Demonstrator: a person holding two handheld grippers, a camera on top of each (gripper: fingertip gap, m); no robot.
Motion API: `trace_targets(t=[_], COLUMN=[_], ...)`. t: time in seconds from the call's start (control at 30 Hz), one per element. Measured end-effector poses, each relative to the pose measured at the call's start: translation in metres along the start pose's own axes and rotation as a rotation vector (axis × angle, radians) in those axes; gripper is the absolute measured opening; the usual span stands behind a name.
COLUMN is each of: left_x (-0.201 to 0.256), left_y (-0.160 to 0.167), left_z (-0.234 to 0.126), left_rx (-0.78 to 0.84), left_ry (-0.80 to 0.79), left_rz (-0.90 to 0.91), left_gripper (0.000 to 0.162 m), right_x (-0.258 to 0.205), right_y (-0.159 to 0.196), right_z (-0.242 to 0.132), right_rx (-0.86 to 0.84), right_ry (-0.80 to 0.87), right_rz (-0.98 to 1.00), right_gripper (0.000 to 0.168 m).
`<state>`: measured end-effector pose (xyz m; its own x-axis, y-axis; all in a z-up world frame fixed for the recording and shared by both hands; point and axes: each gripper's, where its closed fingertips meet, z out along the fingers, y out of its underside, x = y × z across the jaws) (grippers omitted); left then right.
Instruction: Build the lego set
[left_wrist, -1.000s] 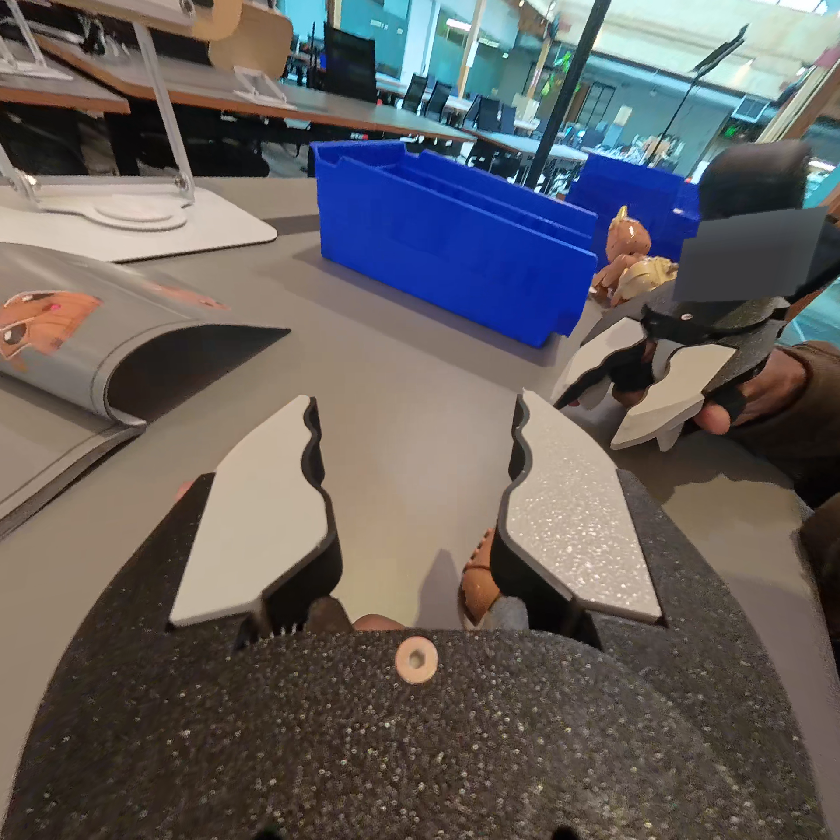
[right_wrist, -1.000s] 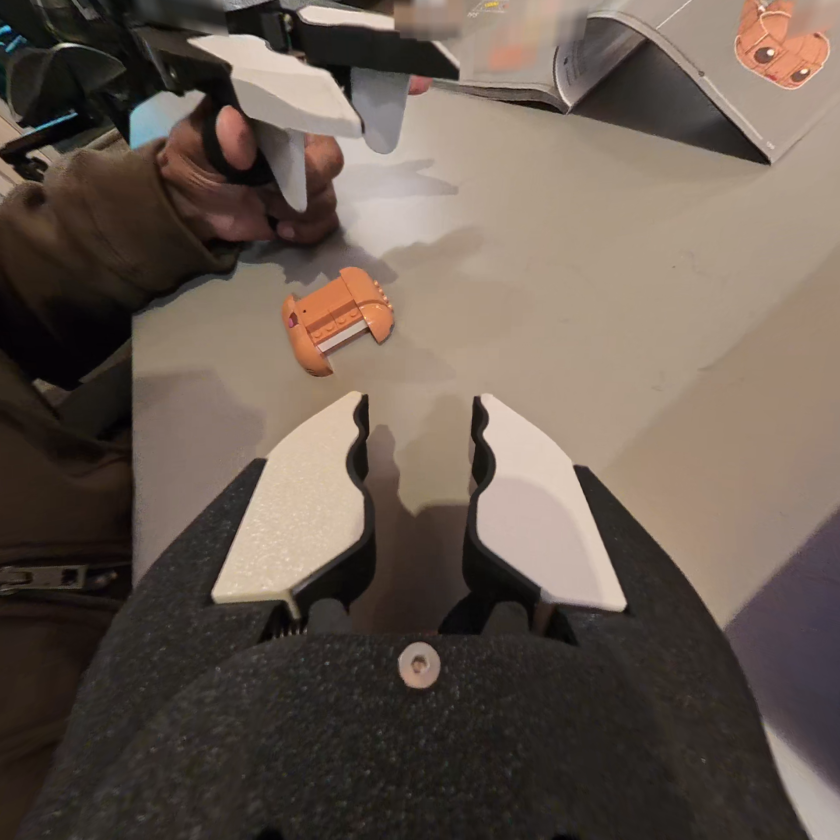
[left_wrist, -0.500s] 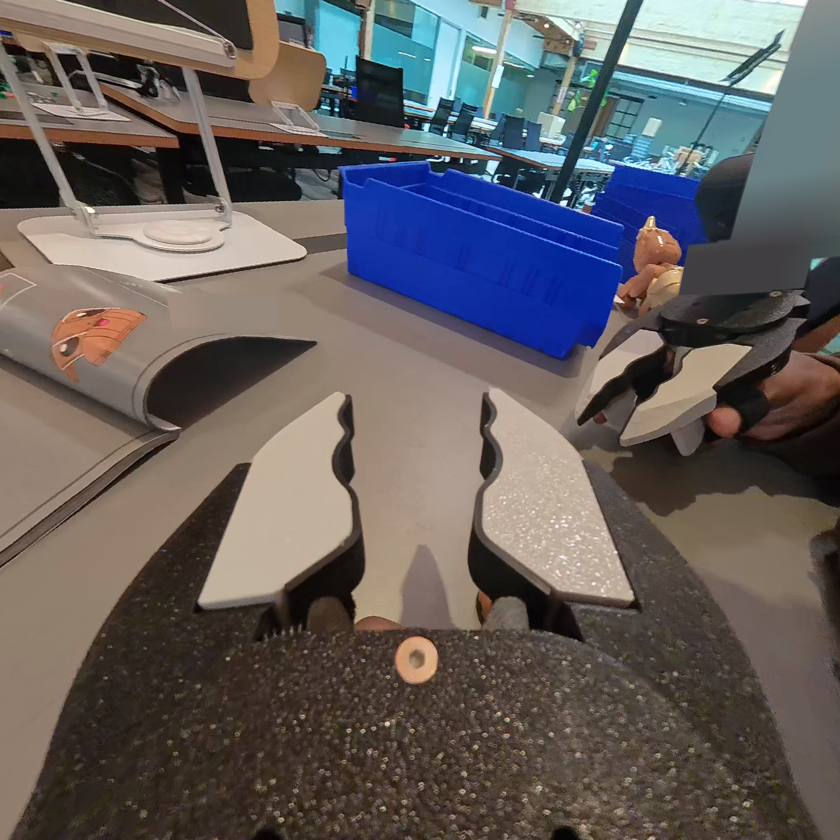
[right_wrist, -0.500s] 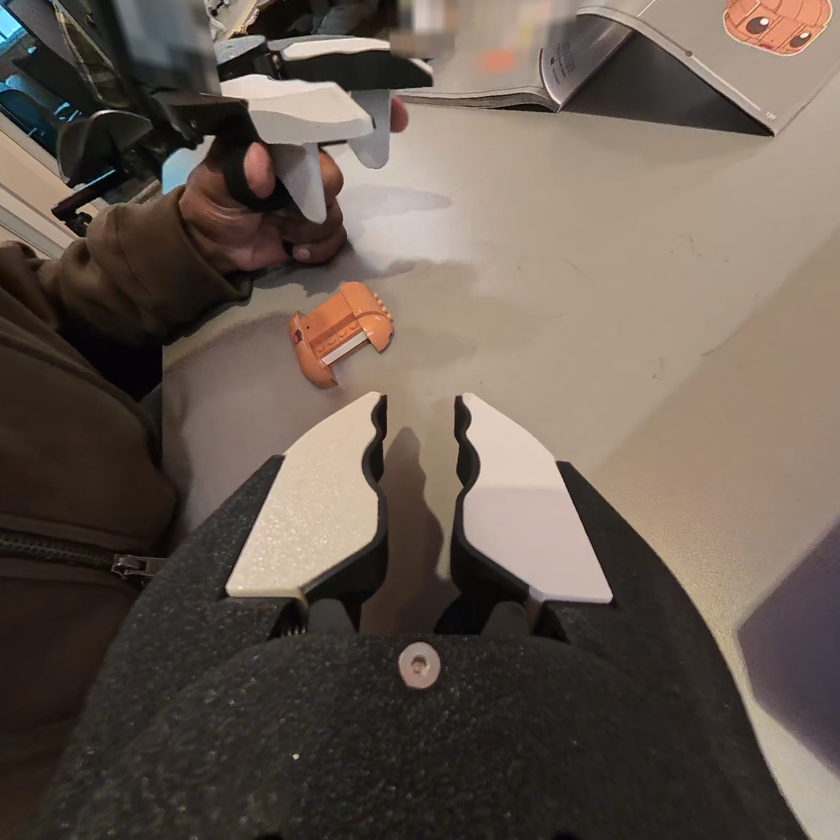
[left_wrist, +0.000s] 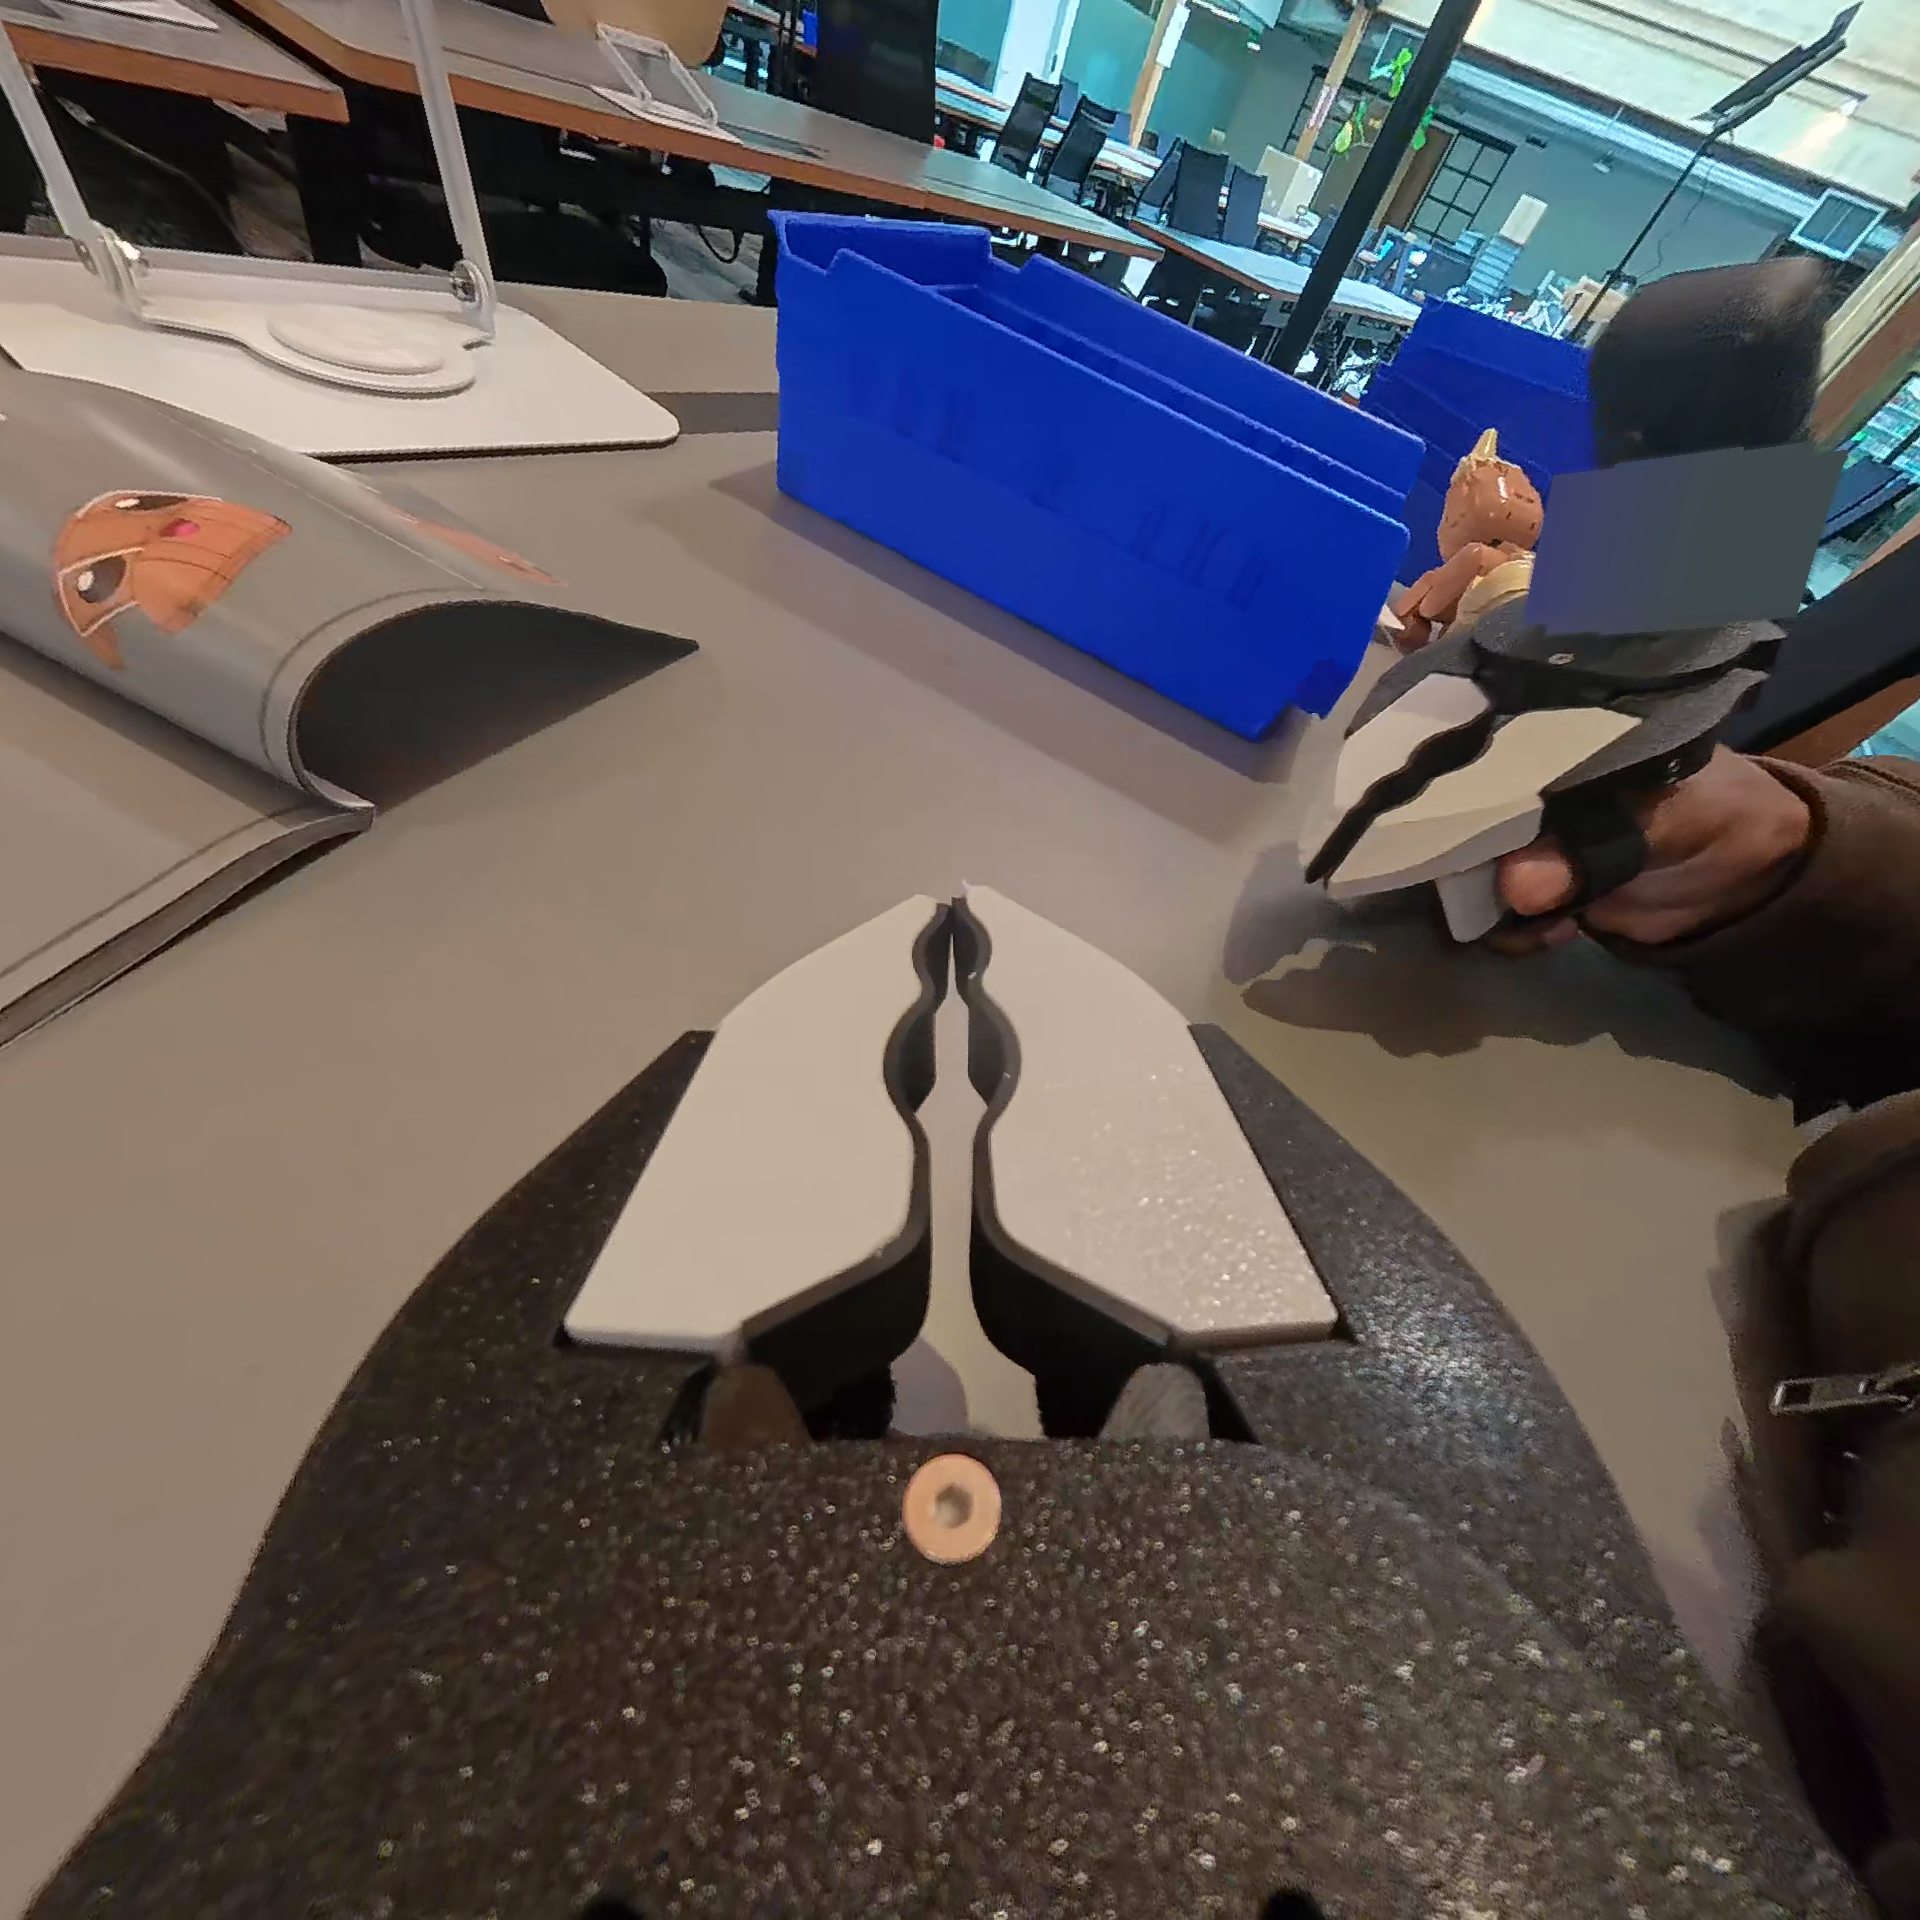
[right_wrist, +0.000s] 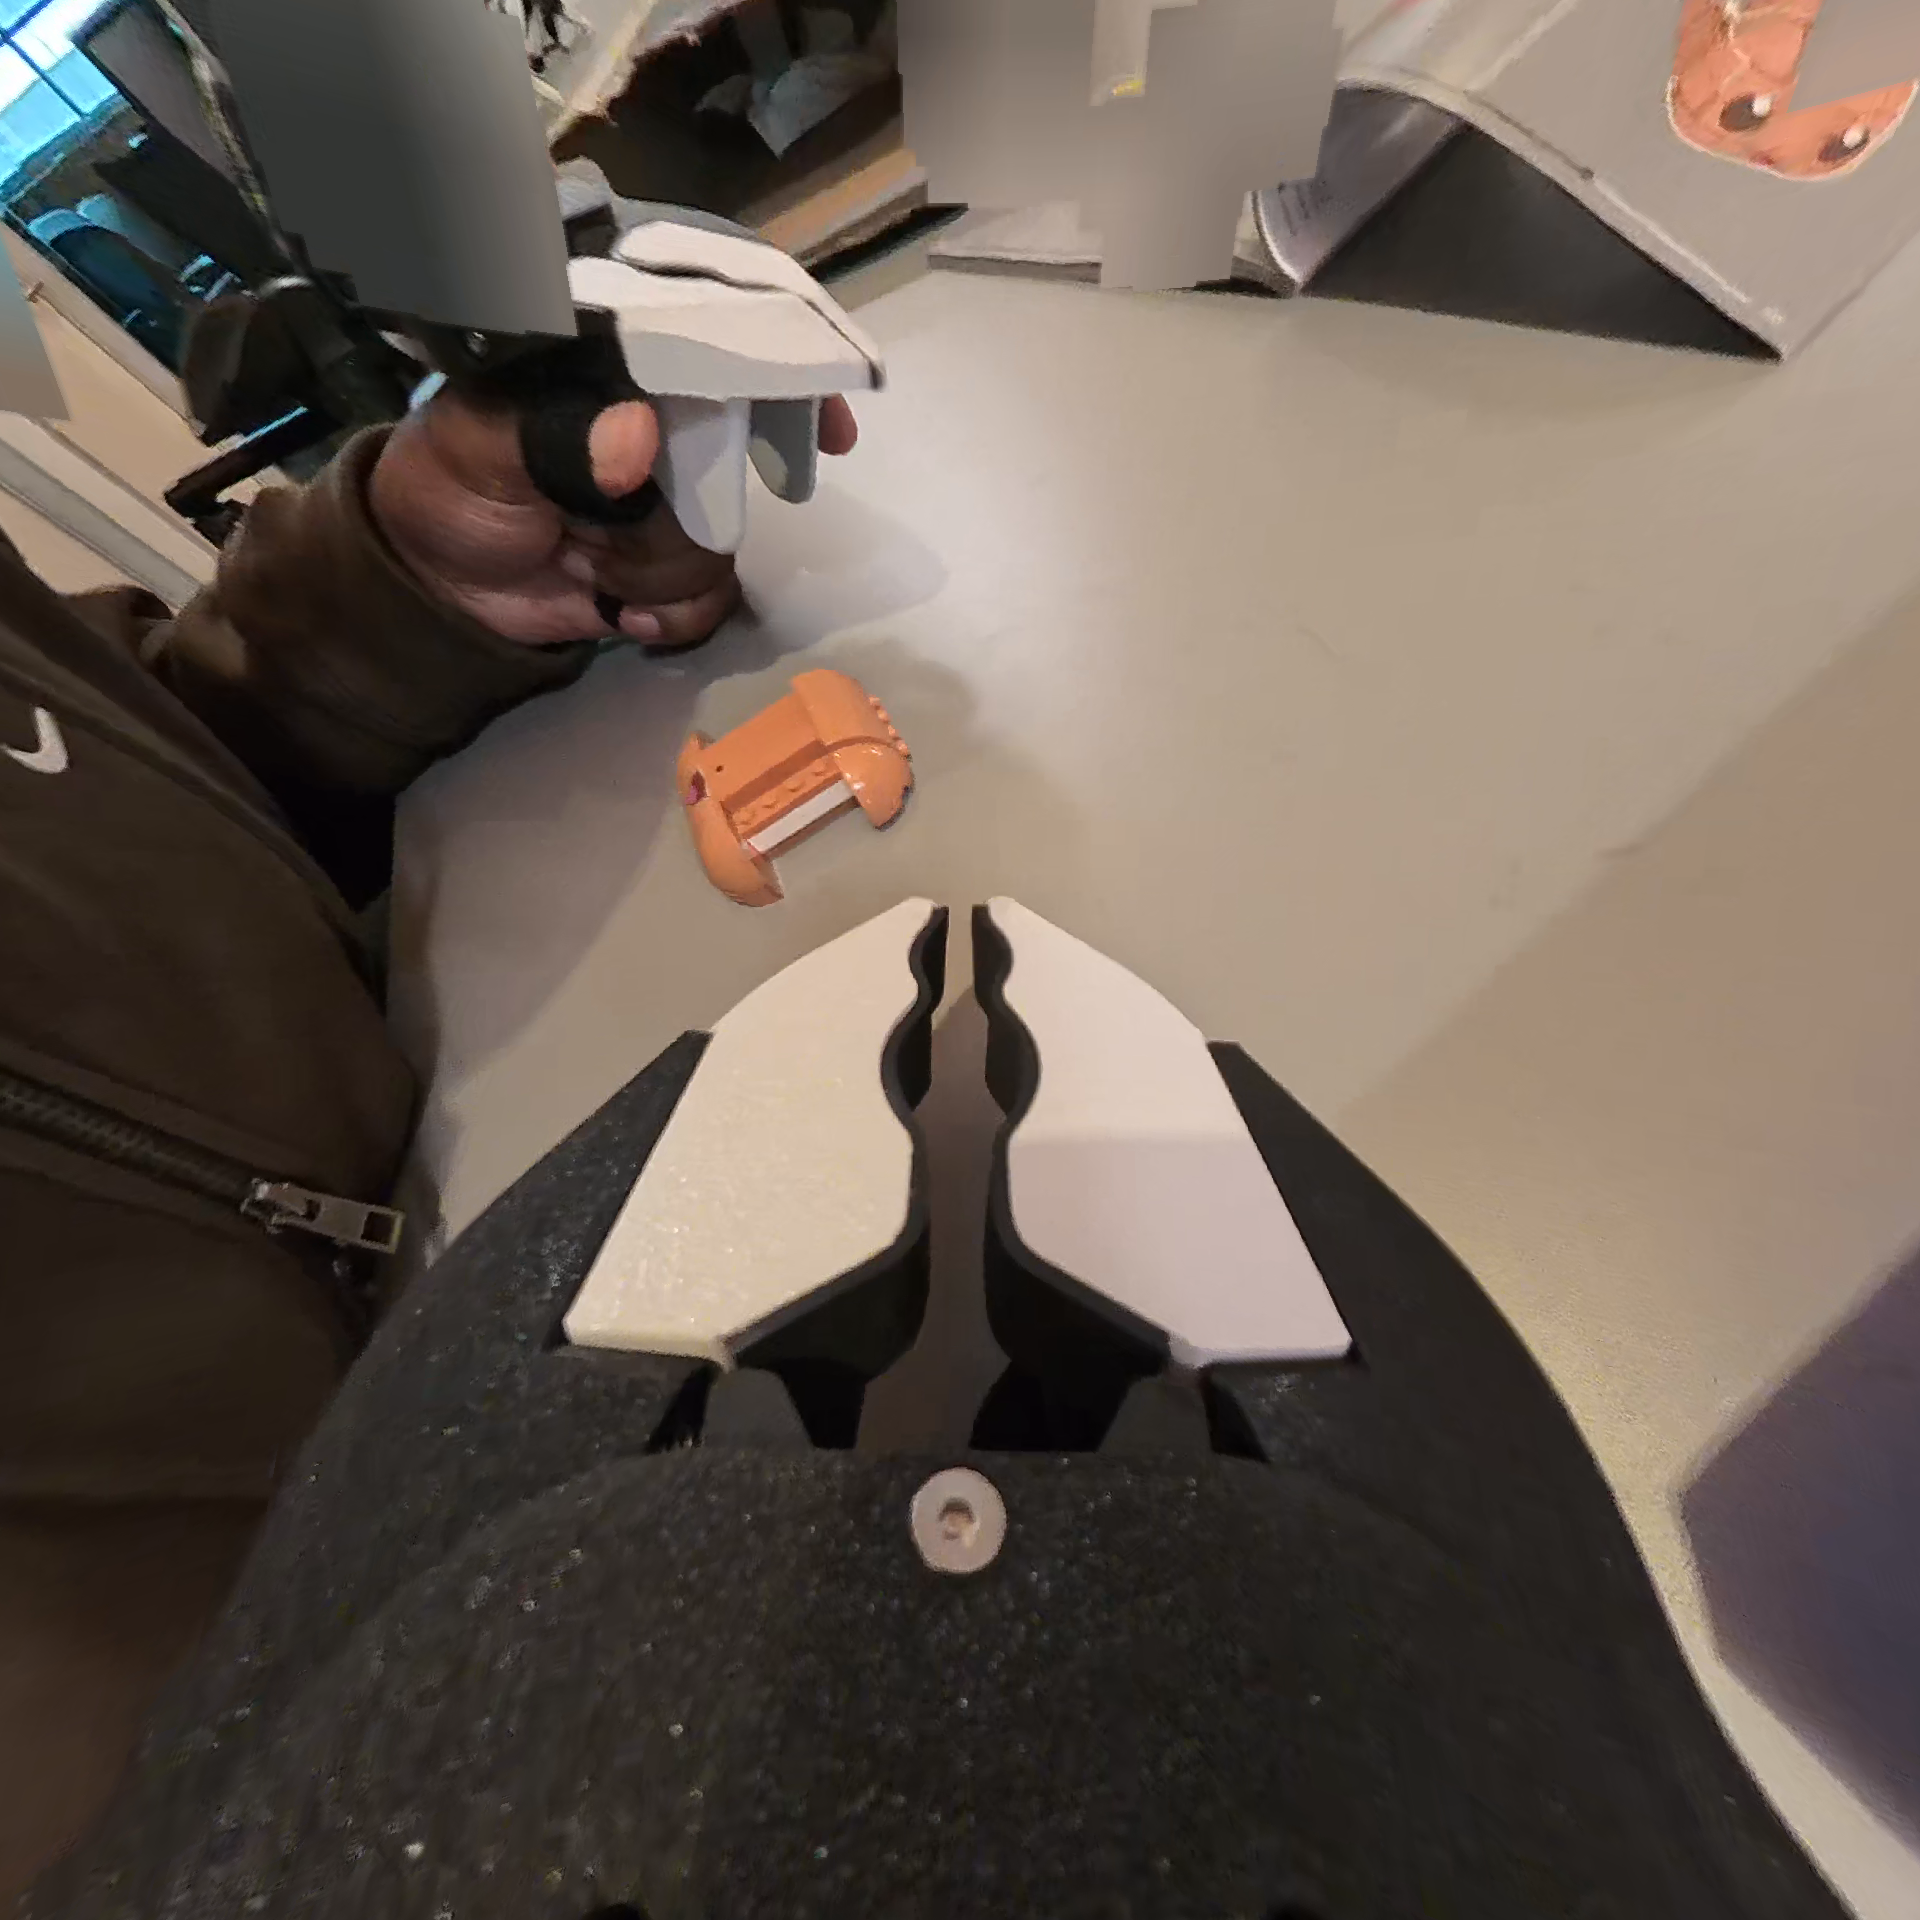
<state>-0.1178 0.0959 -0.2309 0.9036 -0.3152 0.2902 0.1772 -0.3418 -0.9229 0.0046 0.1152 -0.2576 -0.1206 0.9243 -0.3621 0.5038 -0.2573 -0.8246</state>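
An orange lego sub-assembly (right_wrist: 795, 784) lies on the grey table (right_wrist: 1299, 675), loose, between the two grippers. My right gripper (right_wrist: 961, 909) hovers just short of it, shut and empty, with a hairline gap at the tips. My left gripper (left_wrist: 956, 902) is shut and empty above bare table; it also shows in the right wrist view (right_wrist: 821, 358), held in a hand beyond the assembly. The right gripper shows in the left wrist view (left_wrist: 1351, 842). A brown lego figure (left_wrist: 1475, 540) stands behind the blue bin. The assembly is hidden in the left wrist view.
An open instruction booklet (left_wrist: 239, 613) lies at the left. A blue bin (left_wrist: 1060, 468) stands ahead, a second blue bin (left_wrist: 1496, 364) behind it. A white stand base (left_wrist: 343, 364) sits at the far left. A brown sleeve (right_wrist: 312, 644) rests on the table's near edge. Spacing between my two grippers at the tips: around 15 centimetres.
Both grippers have closed from open to shut, holding nothing. The left gripper has lifted away from the orange assembly, which stays on the table.
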Motion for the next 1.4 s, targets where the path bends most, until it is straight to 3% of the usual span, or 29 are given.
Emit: trace_targets(t=[0.13, 0.33, 0.5, 0.6, 0.73, 0.93, 1.4], left_x=[-0.002, -0.007, -0.01, -0.012, -0.013, -0.016, -0.018], left_y=[0.001, 0.001, -0.007, -0.013, -0.019, -0.025, -0.025], left_z=[-0.001, 0.001, 0.001, 0.0, 0.001, -0.002, 0.005], left_rx=[-0.003, -0.008, 0.045, 0.085, 0.118, 0.166, 0.147], left_ry=[-0.008, -0.012, -0.001, 0.0, 0.013, 0.018, 0.017], left_rz=[-0.025, -0.063, -0.057, -0.056, -0.05, -0.067, -0.058], left_gripper=[0.0, 0.001, 0.001, 0.002, 0.002, 0.003, 0.003], right_x=[-0.018, -0.039, 0.035, 0.088, 0.151, 0.2, 0.247], right_y=[-0.01, -0.04, -0.046, -0.046, -0.04, -0.045, -0.02], right_z=[-0.022, -0.105, -0.169, -0.192, -0.2, -0.195, -0.179], right_rx=[0.052, -0.019, -0.266, -0.401, -0.593, -0.694, -0.95], right_ry=[-0.045, -0.051, 0.213, 0.274, 0.274, 0.224, 0.218], right_rz=[-0.042, -0.22, -0.448, -0.529, -0.612, -0.699, -0.737], right_gripper=[0.002, 0.009, 0.019, 0.022, 0.031, 0.03, 0.02])
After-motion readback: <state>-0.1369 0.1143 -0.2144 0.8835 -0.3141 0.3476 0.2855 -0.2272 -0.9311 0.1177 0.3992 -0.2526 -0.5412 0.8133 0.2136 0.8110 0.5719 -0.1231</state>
